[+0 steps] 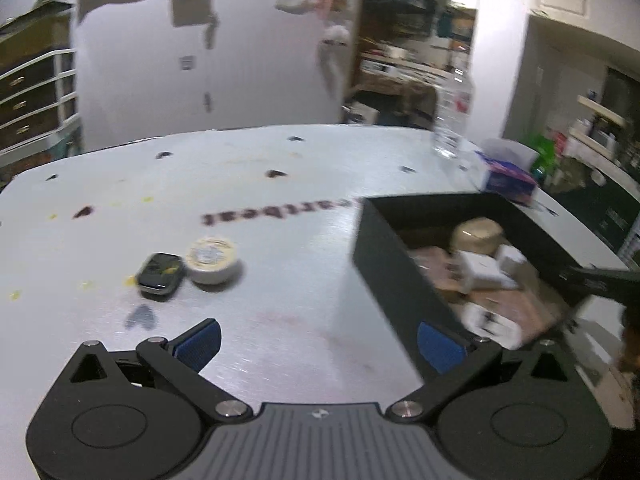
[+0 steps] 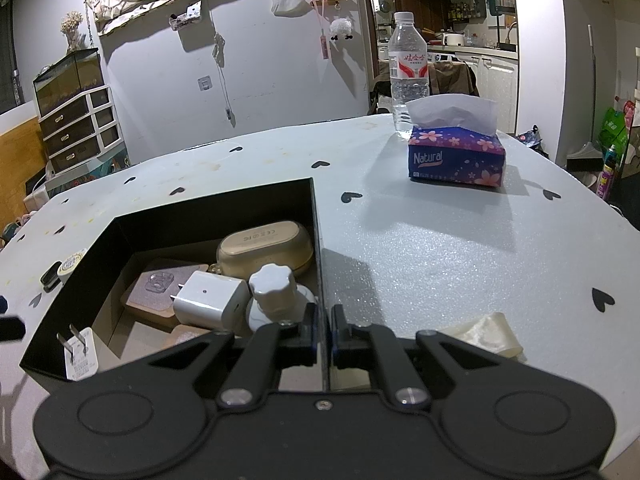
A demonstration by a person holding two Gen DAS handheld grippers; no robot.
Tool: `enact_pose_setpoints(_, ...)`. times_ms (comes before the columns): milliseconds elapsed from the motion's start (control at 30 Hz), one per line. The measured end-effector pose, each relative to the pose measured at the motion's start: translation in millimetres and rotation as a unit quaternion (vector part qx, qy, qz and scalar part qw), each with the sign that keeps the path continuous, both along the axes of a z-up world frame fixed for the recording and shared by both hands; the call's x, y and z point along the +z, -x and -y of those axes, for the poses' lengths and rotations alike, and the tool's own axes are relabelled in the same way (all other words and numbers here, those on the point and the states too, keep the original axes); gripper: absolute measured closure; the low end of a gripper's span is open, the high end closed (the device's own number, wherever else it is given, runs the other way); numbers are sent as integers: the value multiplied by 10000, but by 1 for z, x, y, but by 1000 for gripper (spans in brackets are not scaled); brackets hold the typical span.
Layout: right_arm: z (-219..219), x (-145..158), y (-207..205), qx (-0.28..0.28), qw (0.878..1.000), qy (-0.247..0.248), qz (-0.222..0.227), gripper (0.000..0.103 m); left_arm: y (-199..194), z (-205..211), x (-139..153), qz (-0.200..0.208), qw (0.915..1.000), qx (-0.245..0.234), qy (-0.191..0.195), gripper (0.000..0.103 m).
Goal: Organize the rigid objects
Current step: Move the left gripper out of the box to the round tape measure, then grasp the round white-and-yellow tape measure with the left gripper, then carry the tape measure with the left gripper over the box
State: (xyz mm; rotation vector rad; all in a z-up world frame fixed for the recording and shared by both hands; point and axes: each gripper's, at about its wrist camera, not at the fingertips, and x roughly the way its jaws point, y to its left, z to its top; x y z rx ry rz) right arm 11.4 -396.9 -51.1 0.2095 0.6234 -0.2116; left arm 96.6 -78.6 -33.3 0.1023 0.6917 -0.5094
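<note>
Left view is motion-blurred, so the items in the open black rectangular box [image 1: 384, 264] are hard to read. Left gripper [image 1: 318, 342] has fingers wide, empty, over bare desk [image 1: 280, 184]; small black smartwatch [image 1: 161, 275] & round white tin [image 1: 212, 260] lie ahead-left, touching. Right gripper [image 2: 323, 334] has fingers narrow, pinching the box's right wall [image 2: 320, 280]. Open desk to the right.

A lived-in home: a dining or living corner opening onto a kitchen.

A table [image 2: 440, 248] under a pale cloth printed with black hearts carries a tissue box [image 2: 457, 156] and a water bottle [image 2: 407, 72]; the white wall behind is hung with hooks, a cable, a face mask [image 2: 289, 3] and a plush charm [image 2: 341, 29]; a small drawer unit [image 2: 78, 128] stands to the left; through the doorway, kitchen counters and cabinets [image 2: 486, 68] with a range hood and jars above.
</note>
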Motion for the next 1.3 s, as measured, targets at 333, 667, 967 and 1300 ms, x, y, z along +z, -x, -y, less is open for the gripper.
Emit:
enact_pose_setpoints(333, 0, 0, 0, -3, 10000, -4, -1, 96, -52, -18, -7, 170, 9985, 513, -71, 16)
enact_pose_setpoints(667, -2, -1, -1, 4, 10000, -4, -3, 96, -100, 11, -20, 187, 9982, 294, -489, 28)
enact_pose_setpoints(967, -2, -1, -1, 25, 10000, -49, 25, 96, -126, 11, -36, 269, 9938, 454, -974, 38)
enact_pose_setpoints(1300, -1, -1, 0, 26, 10000, -53, 28, 95, -110, 6, -28, 297, 9961, 385, -733, 50)
